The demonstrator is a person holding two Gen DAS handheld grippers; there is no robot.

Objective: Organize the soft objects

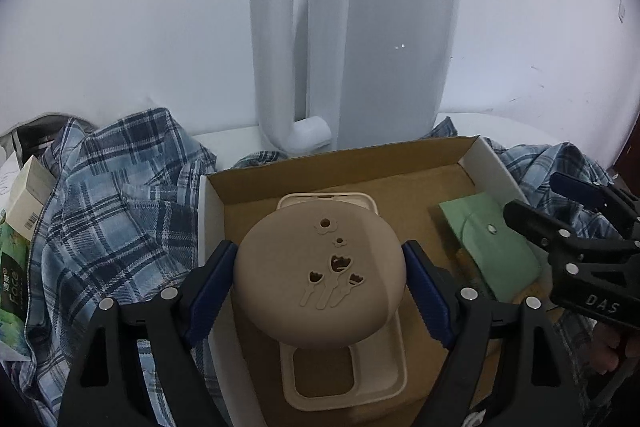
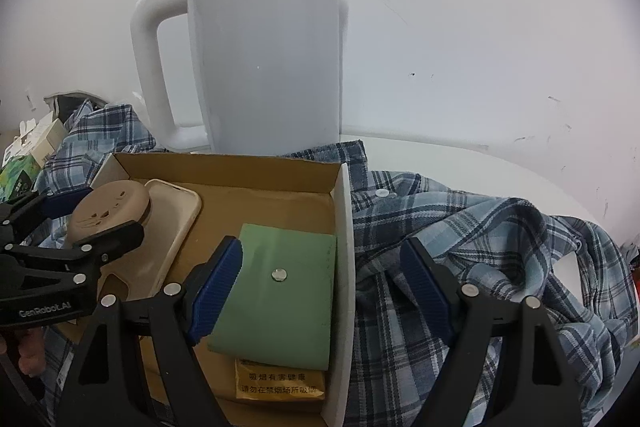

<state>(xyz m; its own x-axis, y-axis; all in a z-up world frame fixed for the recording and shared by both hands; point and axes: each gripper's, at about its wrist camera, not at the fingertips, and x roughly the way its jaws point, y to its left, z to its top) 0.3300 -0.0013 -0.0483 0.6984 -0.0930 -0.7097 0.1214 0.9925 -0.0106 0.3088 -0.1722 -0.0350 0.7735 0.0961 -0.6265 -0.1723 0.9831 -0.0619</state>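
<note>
The left gripper (image 1: 320, 287) is clamped on a round beige silicone case (image 1: 320, 275), held over the phone case (image 1: 344, 375) in the cardboard box (image 1: 492, 163). This looks like the placing step; next, lower and release. The right gripper (image 2: 324, 291) stands apart, straddling the box wall above the green pouch (image 2: 280, 291) and plaid shirt (image 2: 480, 227).

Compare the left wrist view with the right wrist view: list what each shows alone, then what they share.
Only the left wrist view: the flower cut-outs on the beige round pad seen from above, between the left gripper pads, and the camera hole of the beige phone case.

Only the right wrist view: the yellow packet with Chinese print under the green pouch, and the open right gripper straddling the box wall.

Both: white kettle, cardboard box, plaid shirt.
</note>
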